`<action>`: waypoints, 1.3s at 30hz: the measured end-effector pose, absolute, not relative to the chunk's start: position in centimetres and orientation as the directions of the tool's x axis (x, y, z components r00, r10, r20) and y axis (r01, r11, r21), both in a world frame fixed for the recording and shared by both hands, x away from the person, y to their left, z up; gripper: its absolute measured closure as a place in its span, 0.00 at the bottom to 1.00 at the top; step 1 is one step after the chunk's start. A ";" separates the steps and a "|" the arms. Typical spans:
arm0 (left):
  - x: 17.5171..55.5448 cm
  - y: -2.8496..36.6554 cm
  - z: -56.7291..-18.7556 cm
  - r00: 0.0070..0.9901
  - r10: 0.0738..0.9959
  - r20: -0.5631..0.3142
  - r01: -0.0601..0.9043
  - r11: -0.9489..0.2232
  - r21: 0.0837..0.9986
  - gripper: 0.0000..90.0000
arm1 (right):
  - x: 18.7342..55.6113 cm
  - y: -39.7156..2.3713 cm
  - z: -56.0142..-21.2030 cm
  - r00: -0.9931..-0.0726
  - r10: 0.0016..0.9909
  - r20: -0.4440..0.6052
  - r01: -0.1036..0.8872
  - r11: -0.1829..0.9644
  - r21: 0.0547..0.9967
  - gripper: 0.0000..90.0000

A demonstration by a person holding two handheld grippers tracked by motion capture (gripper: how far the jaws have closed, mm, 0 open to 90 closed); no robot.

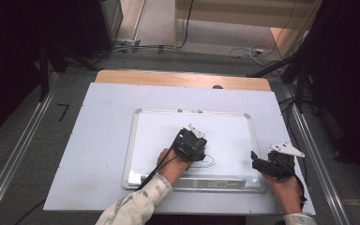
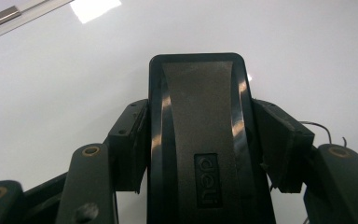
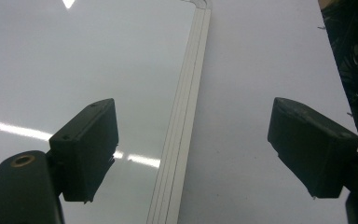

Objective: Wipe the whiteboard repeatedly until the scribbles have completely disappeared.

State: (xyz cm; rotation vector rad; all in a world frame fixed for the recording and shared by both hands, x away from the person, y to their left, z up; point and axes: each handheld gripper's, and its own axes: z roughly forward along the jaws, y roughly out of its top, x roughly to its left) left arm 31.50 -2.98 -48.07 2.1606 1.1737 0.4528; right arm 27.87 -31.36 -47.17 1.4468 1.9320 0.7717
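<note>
Black plastic whiteboard eraser (image 2: 204,140), branded face up, pinched between left gripper (image 2: 204,135) fingers (image 2: 129,140) and held flat over white, silver-framed whiteboard (image 1: 225,133) near its middle, probably for wiping pen marks (image 1: 205,162). Right gripper (image 3: 191,149) fingers spread, empty, over the board's right frame edge, above pale table (image 1: 98,140).

- From the high view we are looking forward and down on the whole table (image 1: 103,140), from well back.
- In the left gripper view we are sitting very near the whiteboard (image 2: 51,93), facing along its surface.
- In the right gripper view we are hovering close over the whiteboard's frame (image 3: 182,140), probably its right edge.
- We are sharing the whiteboard across all three.
</note>
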 end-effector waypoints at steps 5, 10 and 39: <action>31.5 -3.6 -48.0 0.555 0.832 0.003 0.618 -0.414 0.668 0.46 | 27.9 -31.4 -47.2 -0.228 0.966 -0.118 0.619 0.238 0.749 0.16; 31.4 -4.1 -48.0 0.564 0.826 0.004 0.613 -0.422 0.668 0.46 | 27.9 -31.4 -47.2 -0.228 0.966 -0.118 0.618 0.237 0.749 0.16; 31.2 -6.5 -48.0 0.590 0.807 0.001 0.603 -0.442 0.664 0.46 | 27.9 -31.4 -47.2 -0.229 0.966 -0.118 0.619 0.238 0.749 0.16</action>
